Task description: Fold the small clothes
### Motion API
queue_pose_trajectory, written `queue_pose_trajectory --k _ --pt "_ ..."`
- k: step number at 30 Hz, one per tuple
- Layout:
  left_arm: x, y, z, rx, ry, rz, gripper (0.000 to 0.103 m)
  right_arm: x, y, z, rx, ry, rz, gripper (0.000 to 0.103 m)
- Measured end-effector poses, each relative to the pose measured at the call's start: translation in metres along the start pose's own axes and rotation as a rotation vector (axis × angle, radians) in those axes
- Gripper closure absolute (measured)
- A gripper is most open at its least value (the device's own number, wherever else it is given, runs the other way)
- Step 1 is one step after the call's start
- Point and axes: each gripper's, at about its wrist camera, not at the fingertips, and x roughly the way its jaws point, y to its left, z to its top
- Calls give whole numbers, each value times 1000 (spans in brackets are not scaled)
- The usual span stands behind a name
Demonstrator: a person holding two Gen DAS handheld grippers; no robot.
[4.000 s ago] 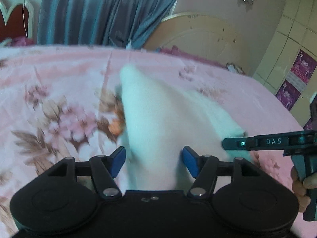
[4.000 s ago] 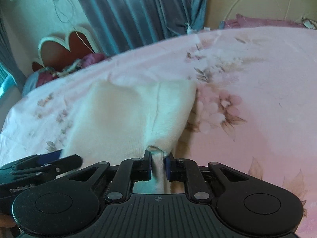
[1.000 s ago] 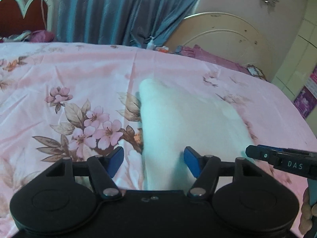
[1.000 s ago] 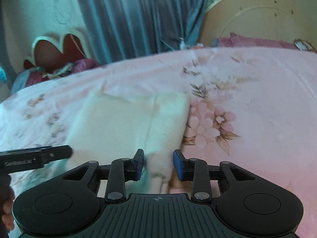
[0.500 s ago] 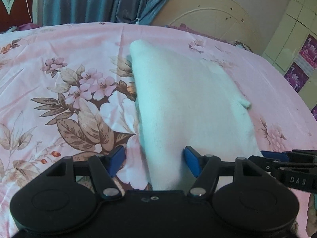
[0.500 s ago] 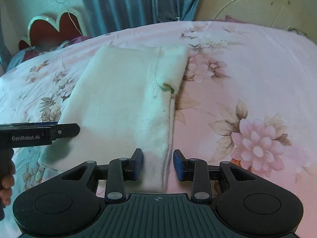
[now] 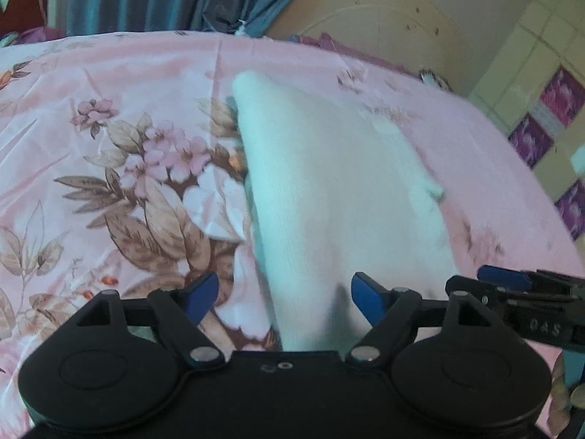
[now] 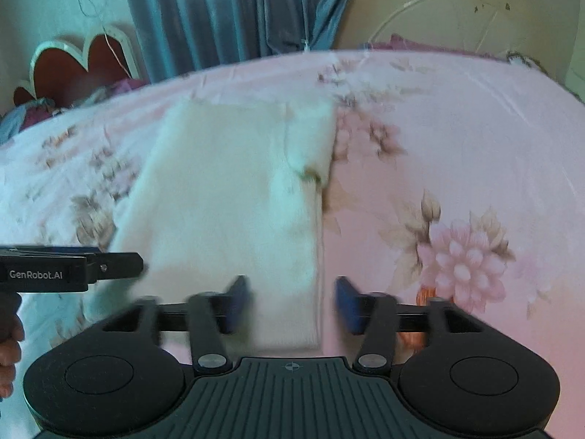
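- Grippers, both tilted steeply down toward the bed (image 7: pixel 109 84), side by side at the near end of the cloth (image 7: pixel 340 190).
- Left gripper (image 7: pixel 285 298): jaws opening, already wide; blue pads (image 7: pixel 203 294) clear of the fabric on both sides. The cloth's near left corner lies between them, ungripped.
- Right gripper (image 8: pixel 290 303): jaws opening, motion-blurred; blue pads (image 8: pixel 347 303) straddle the cloth's near right edge without pressing it.
- Each gripper shows in the other's view: the right one at the lower right edge of the left view (image 7: pixel 519 289), the left one at the left edge of the right view (image 8: pixel 73 270), with fingers of the person's hand (image 8: pixel 9 351) below it on the handle.
- Cloth: white, soft, folded into a long flat strip lying on the pink floral sheet, running away from the grippers; a seam and a small dark mark near its far right corner in the right view (image 8: pixel 234 201).
- Surroundings: blue curtain (image 8: pixel 237 7) behind the bed, cream round headboard (image 7: pixel 376 22) at the far right, red scalloped headboard (image 8: pixel 76 66) at the far left, tiled wall with purple panels (image 7: pixel 548 124) to the right.
- Obstruction: none between jaws and cloth; each gripper's black body hides the cloth's nearest edge.
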Motion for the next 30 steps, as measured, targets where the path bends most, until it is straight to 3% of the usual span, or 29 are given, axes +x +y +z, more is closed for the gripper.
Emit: queue_pose_trajectory --k 4,17,24,30 --pt "-1 3 18 -39 -35 15 18 3 -1 22 -20 -25 30 39" --pt "30 -6 55 -86 -50 33 14 50 -45 74 146 -8 165 39" --pt "61 -3 53 -107 13 1 16 92 -65 77 250 67 240 39" --pt "69 -9 51 -61 -10 -3 18 109 -80 69 358 71 371 38"
